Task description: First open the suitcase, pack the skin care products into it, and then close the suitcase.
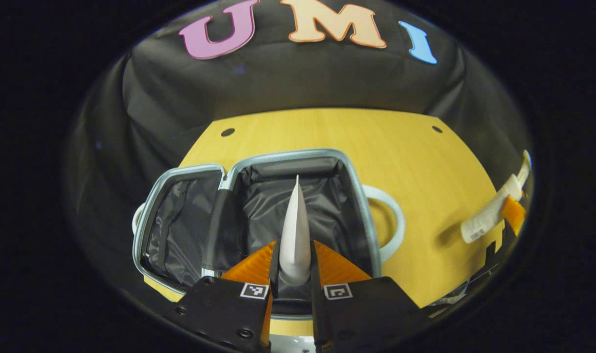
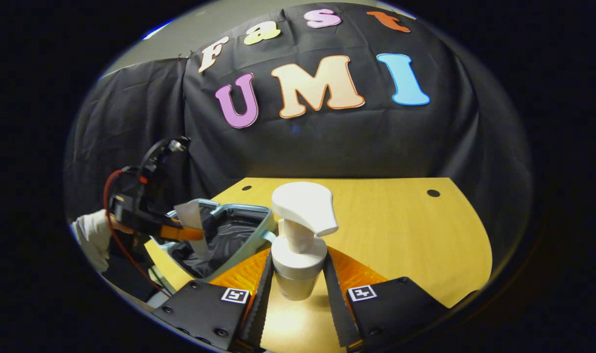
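The suitcase (image 1: 298, 154) lies open on the table, with a pale blue rim and black lining. My left gripper (image 1: 295, 255) is shut on a white tube (image 1: 296, 230), seen edge-on and held above the suitcase's main compartment. In the right gripper view the same left gripper (image 2: 180, 230) hangs over the suitcase (image 2: 239, 208) with the tube (image 2: 194, 233) pointing down into it. My right gripper (image 2: 298, 267) is shut on a white pump bottle (image 2: 300, 245), upright above the table right of the suitcase. In the left gripper view that bottle (image 1: 489, 218) appears far right.
The yellow wooden table (image 1: 327, 132) has bare surface behind and right of the suitcase, with two small dark holes near its far edge. A white handle loop (image 1: 395, 220) sticks out from the suitcase's right side. A gloved hand (image 2: 89, 238) holds the left gripper.
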